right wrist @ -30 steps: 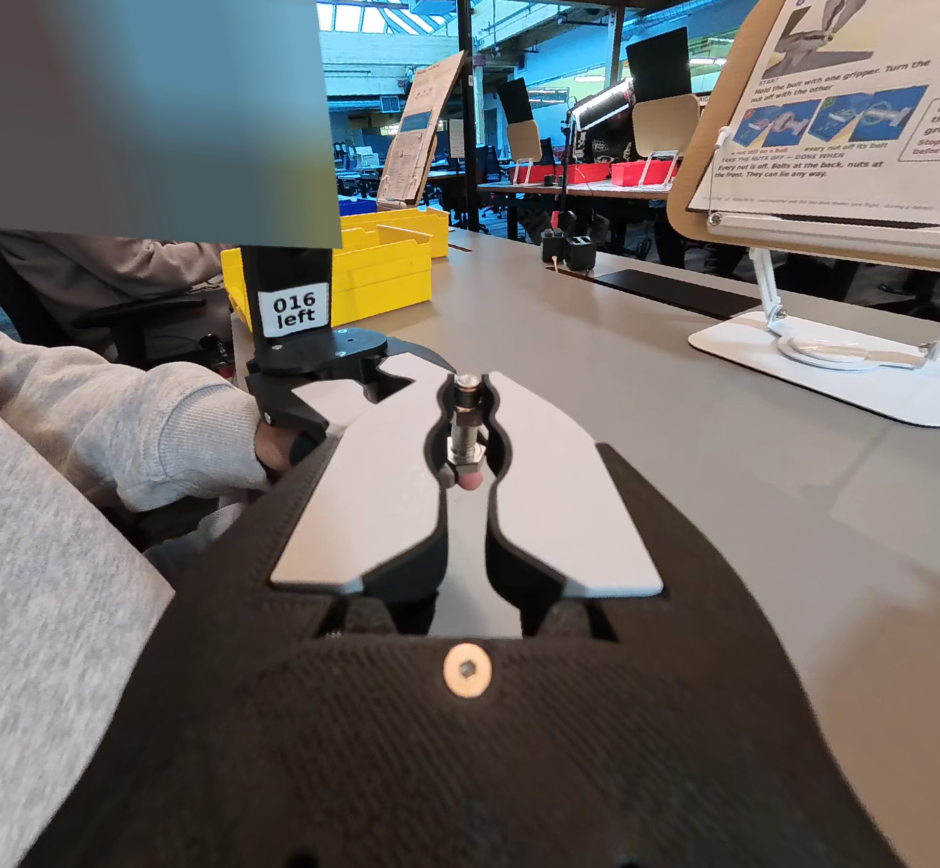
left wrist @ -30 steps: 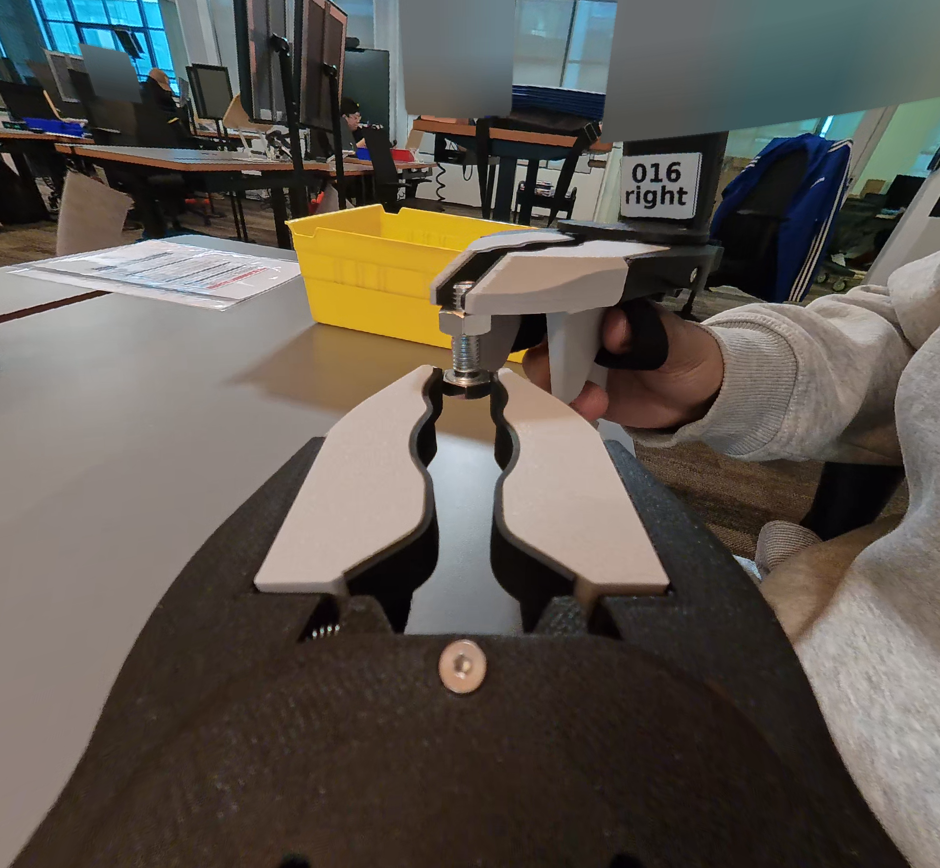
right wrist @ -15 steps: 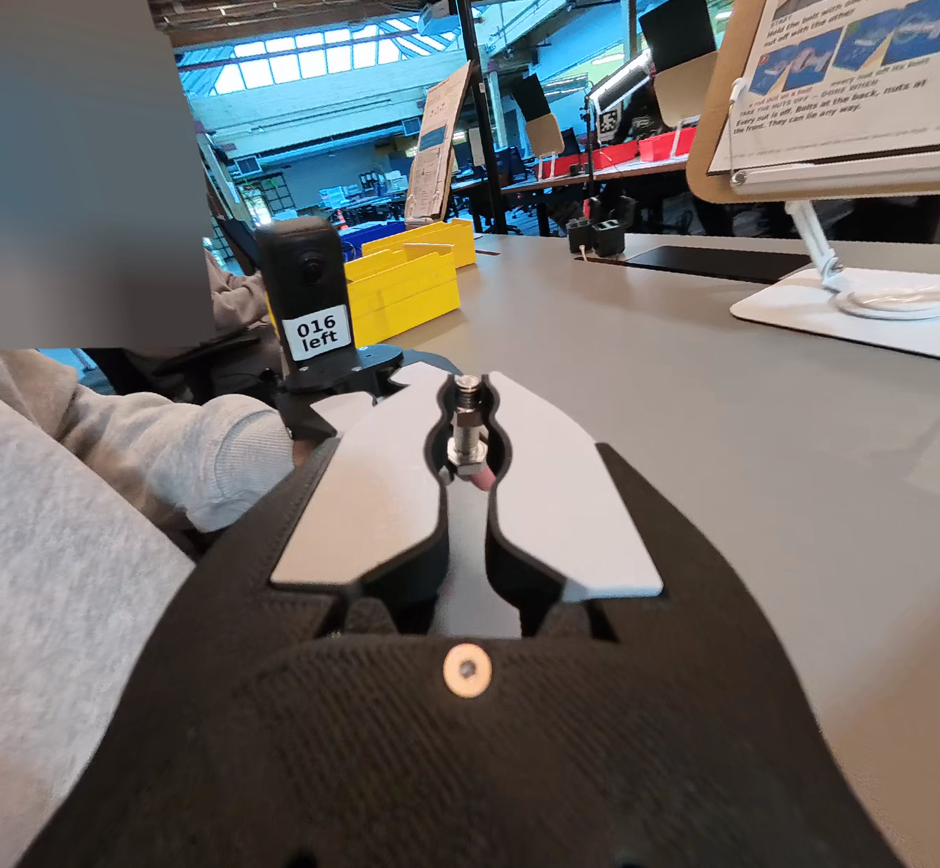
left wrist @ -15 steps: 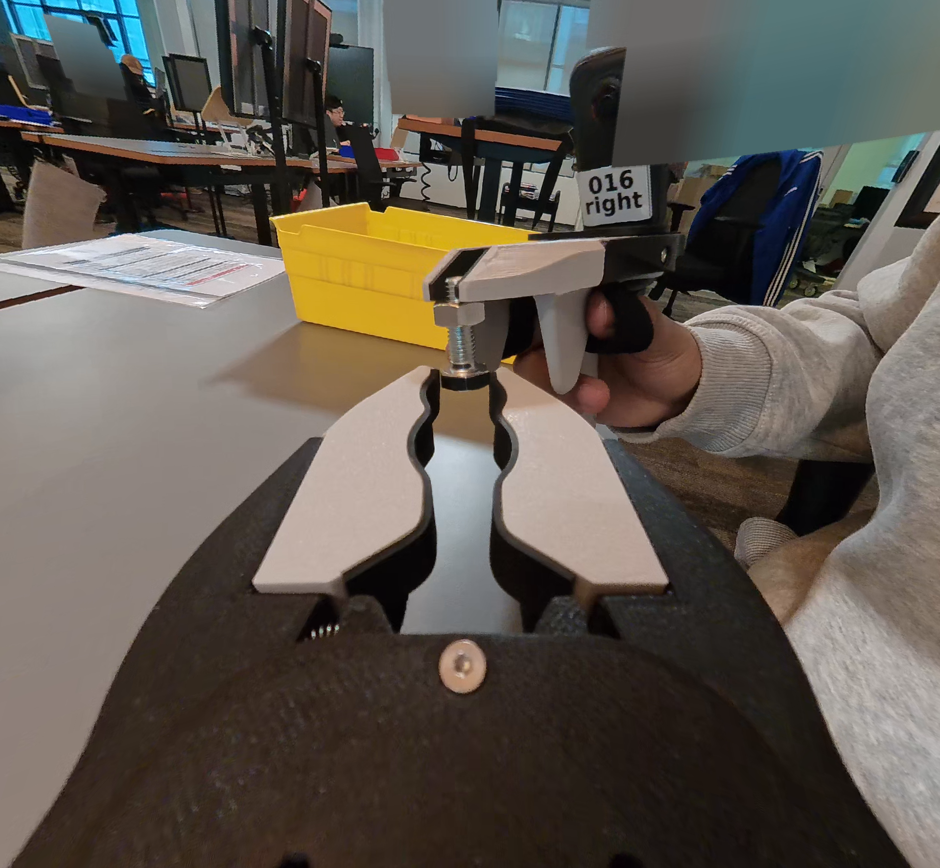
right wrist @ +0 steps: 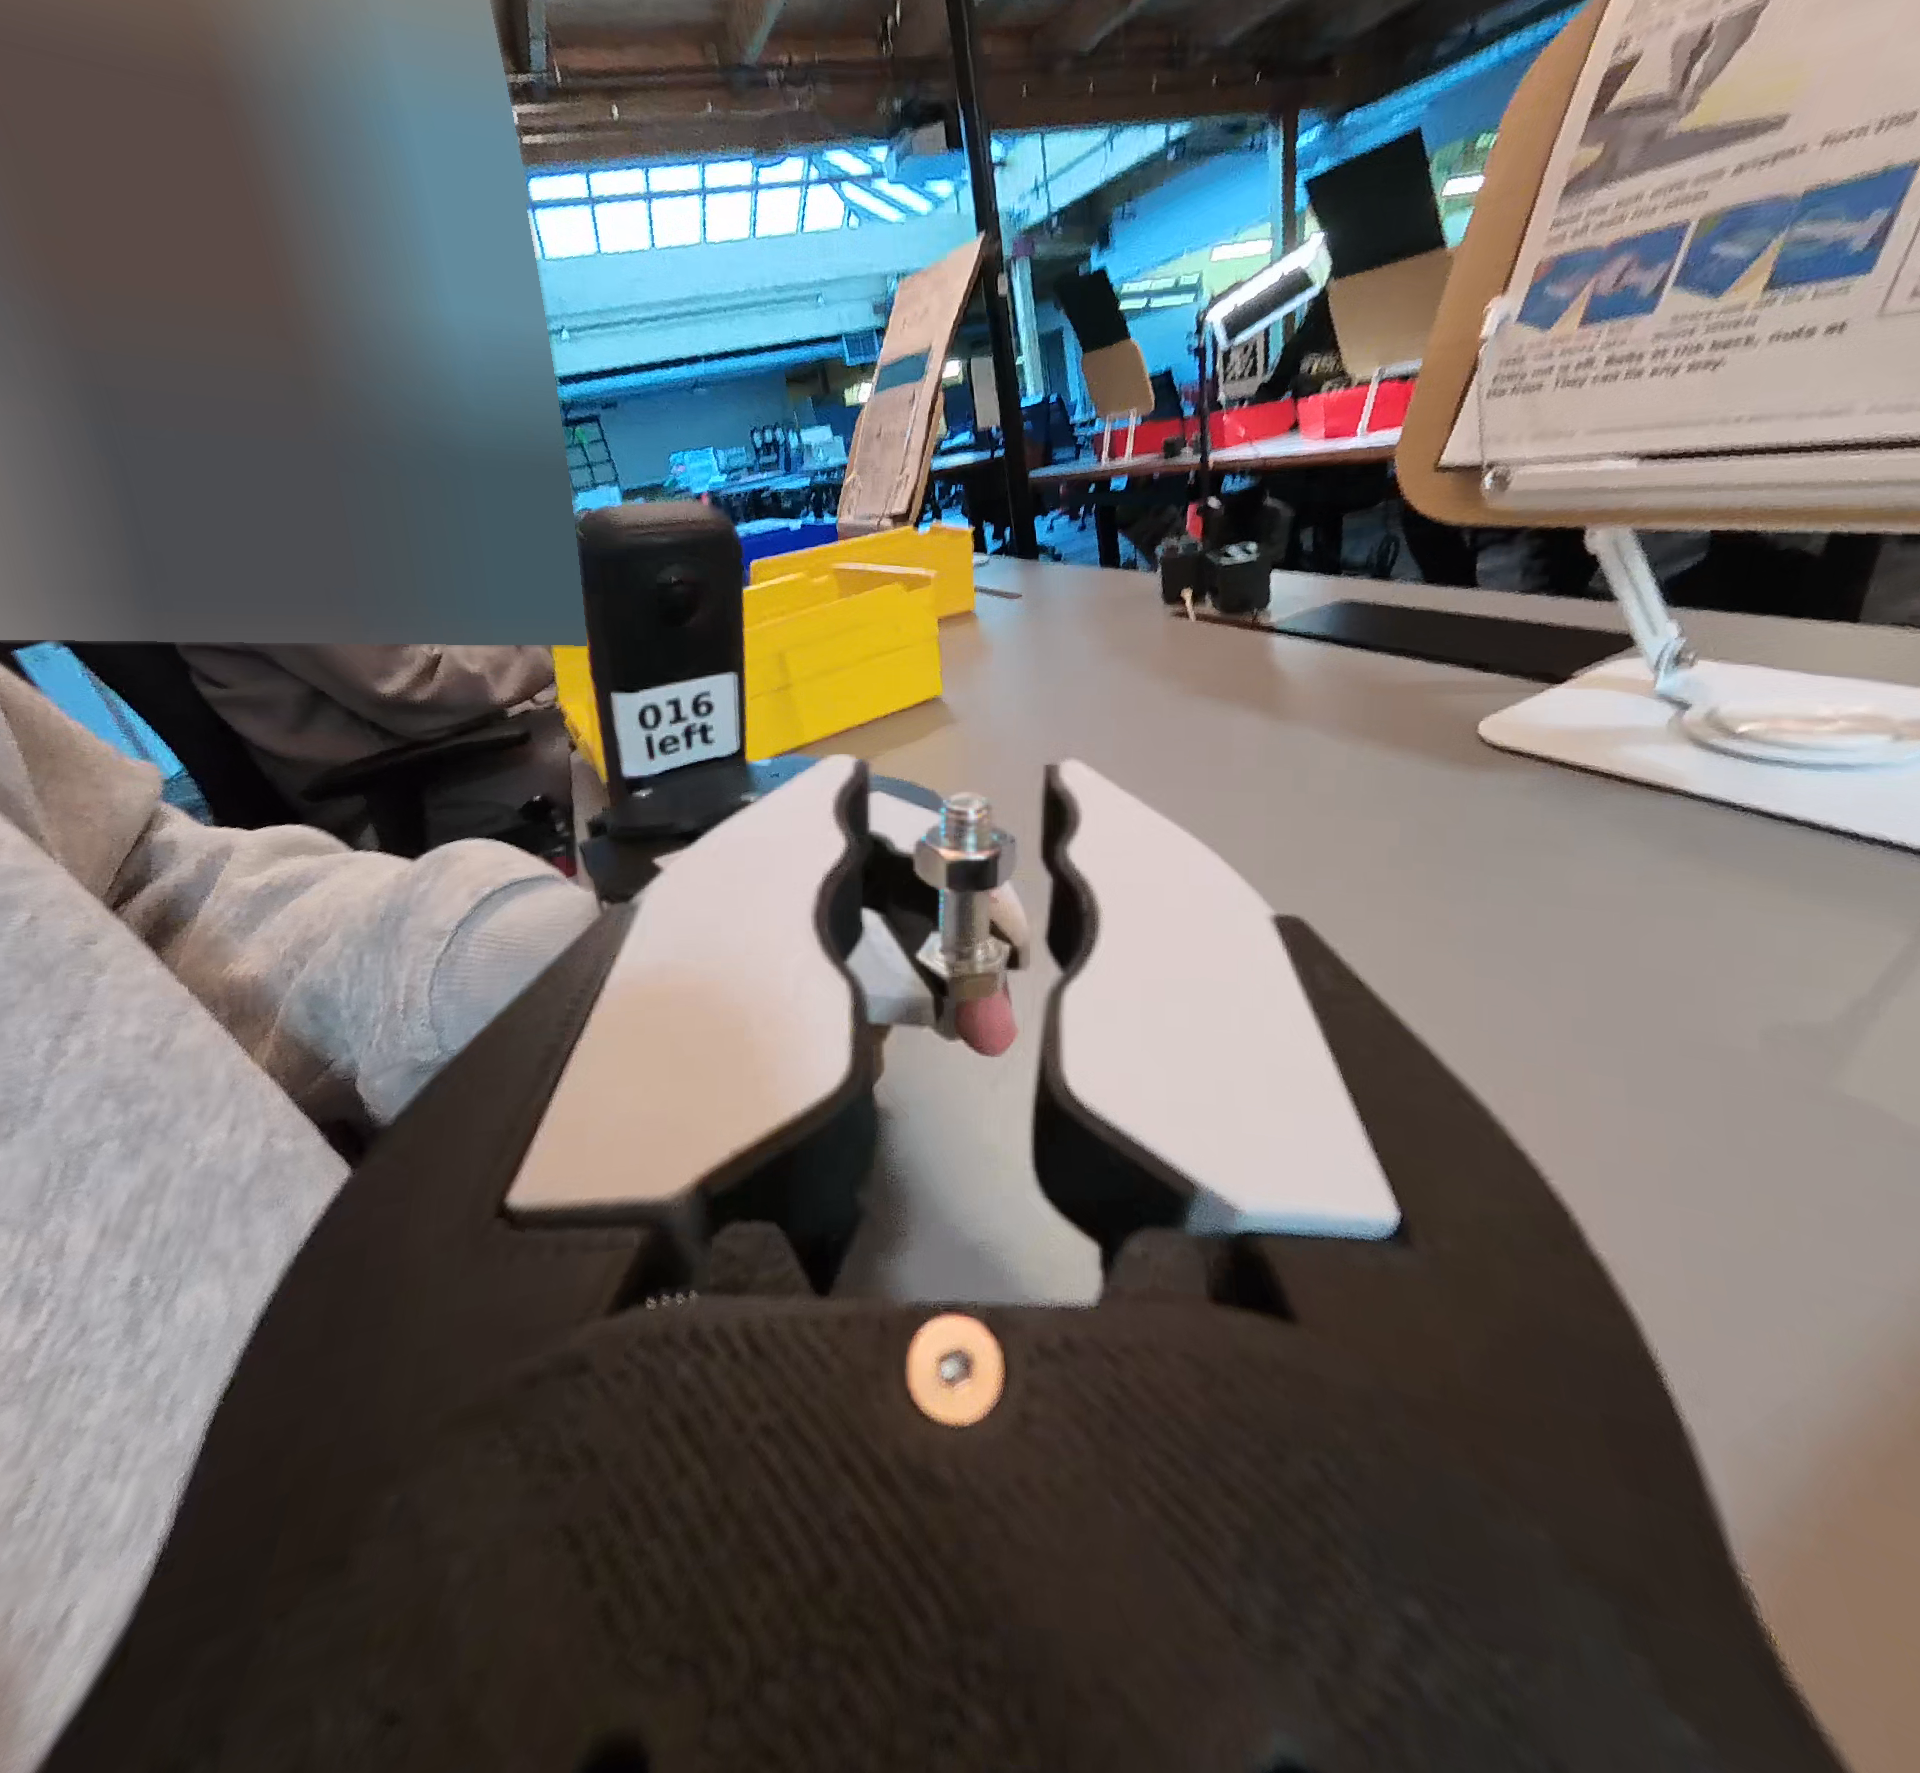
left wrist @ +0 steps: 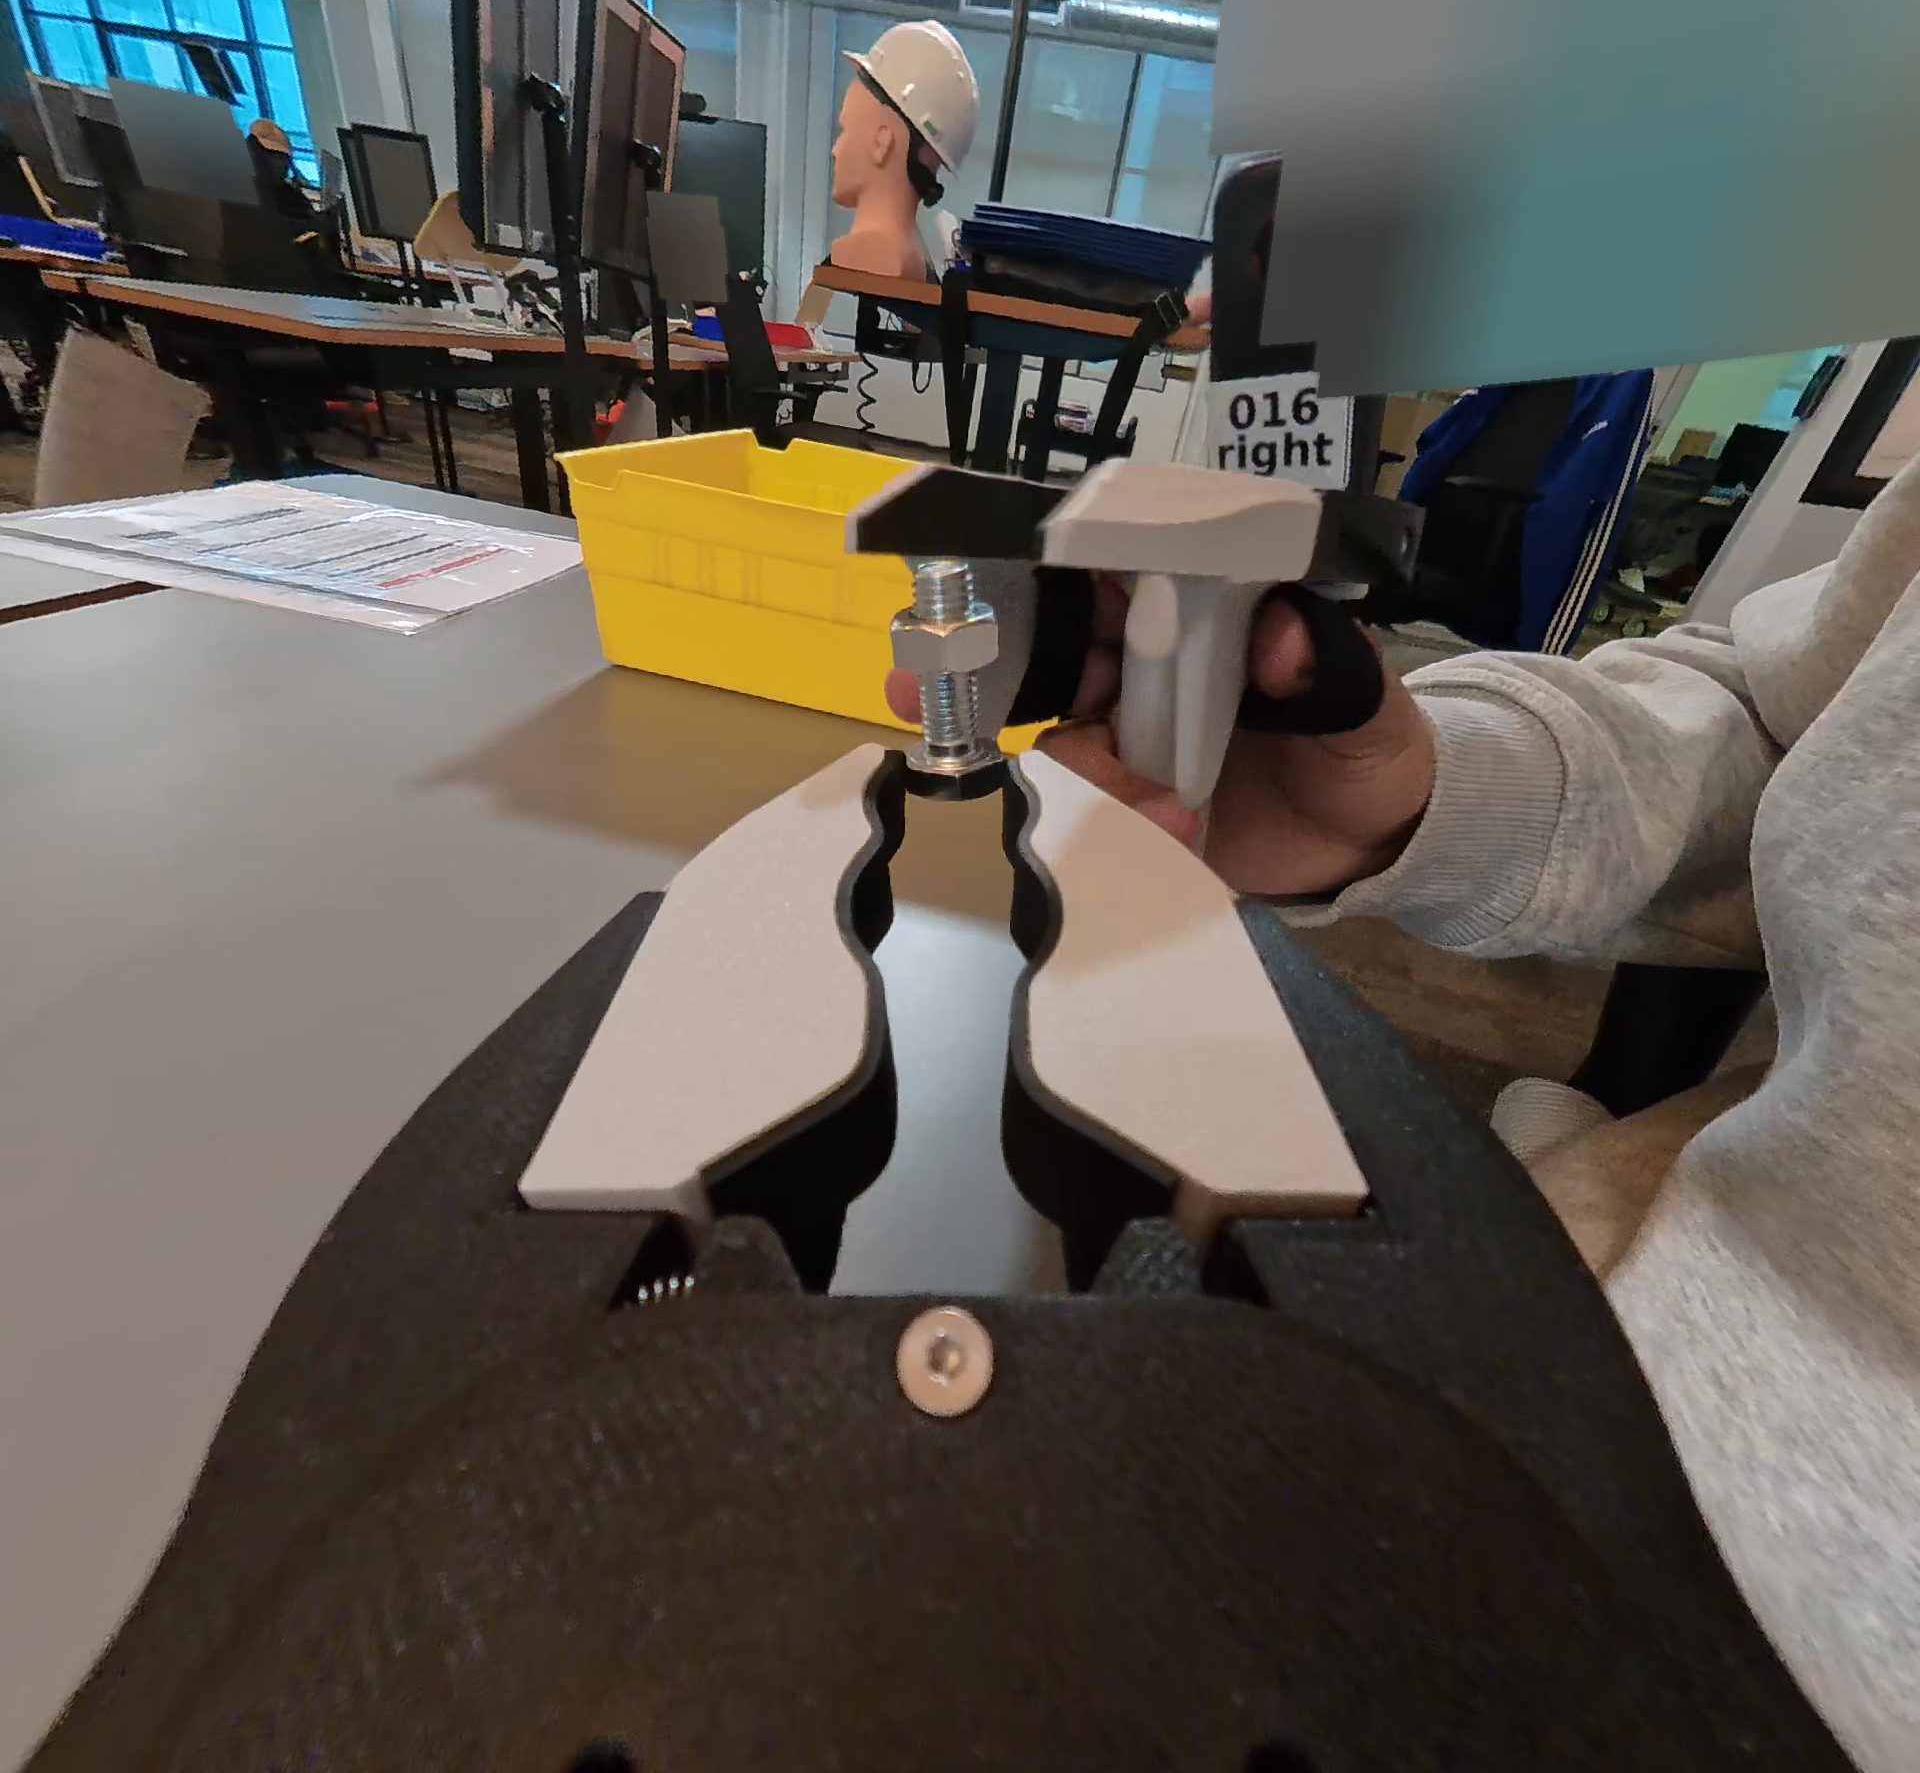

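A steel bolt (left wrist: 943, 700) stands upright with a hex nut (left wrist: 943, 648) partway up its thread. My left gripper (left wrist: 943, 773) is shut on the bolt's head at its fingertips, just above the grey table (left wrist: 260, 892). My right gripper (left wrist: 935, 528) hovers over the bolt's top, seen side-on with a hand on its handle. In the right wrist view my right gripper (right wrist: 951, 773) is open. Its fingers stand on either side of the bolt (right wrist: 964, 902) and nut (right wrist: 964, 856) without touching them. The left gripper's fingertips (right wrist: 883, 980) hold the head from below.
A yellow bin (left wrist: 727, 580) stands on the table behind the bolt, with a laminated sheet (left wrist: 291, 544) to the far left. In the right wrist view there are more yellow bins (right wrist: 852, 643) and a document stand (right wrist: 1714, 269) on a white base (right wrist: 1714, 736). Both grippers' tips are close together, under 4 cm apart.
My right gripper was shut on the nut; it has opened, let go and lifted slightly. The left gripper still holds the bolt's head. Both views tilted upward.
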A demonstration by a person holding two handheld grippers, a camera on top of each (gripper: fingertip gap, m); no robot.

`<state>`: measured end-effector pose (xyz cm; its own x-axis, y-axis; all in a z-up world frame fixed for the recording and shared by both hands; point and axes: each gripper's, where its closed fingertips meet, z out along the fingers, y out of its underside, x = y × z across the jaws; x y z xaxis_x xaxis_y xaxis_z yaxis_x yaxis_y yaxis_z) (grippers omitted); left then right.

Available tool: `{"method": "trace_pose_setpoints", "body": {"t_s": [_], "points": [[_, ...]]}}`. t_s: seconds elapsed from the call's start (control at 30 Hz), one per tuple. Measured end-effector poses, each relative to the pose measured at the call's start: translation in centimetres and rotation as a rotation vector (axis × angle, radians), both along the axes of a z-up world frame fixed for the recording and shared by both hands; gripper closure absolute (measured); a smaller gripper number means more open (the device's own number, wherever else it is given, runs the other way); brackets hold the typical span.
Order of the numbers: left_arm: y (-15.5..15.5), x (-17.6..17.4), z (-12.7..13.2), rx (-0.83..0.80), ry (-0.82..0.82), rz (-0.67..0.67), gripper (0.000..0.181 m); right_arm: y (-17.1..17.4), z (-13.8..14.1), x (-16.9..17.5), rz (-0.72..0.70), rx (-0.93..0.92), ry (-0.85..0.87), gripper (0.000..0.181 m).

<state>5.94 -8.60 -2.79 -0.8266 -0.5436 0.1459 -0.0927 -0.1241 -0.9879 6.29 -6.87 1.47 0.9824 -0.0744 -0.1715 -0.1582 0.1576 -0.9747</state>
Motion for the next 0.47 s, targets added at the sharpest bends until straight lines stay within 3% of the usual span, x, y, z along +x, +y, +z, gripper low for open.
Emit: {"method": "trace_pose_setpoints", "body": {"t_s": [0.47], "points": [[0.6, 0.3, 0.2, -0.021, 0.001, 0.008, 0.163, 0.3, -1.2, 0.1, 0.003, -0.071, -0.014, 0.156]]}}
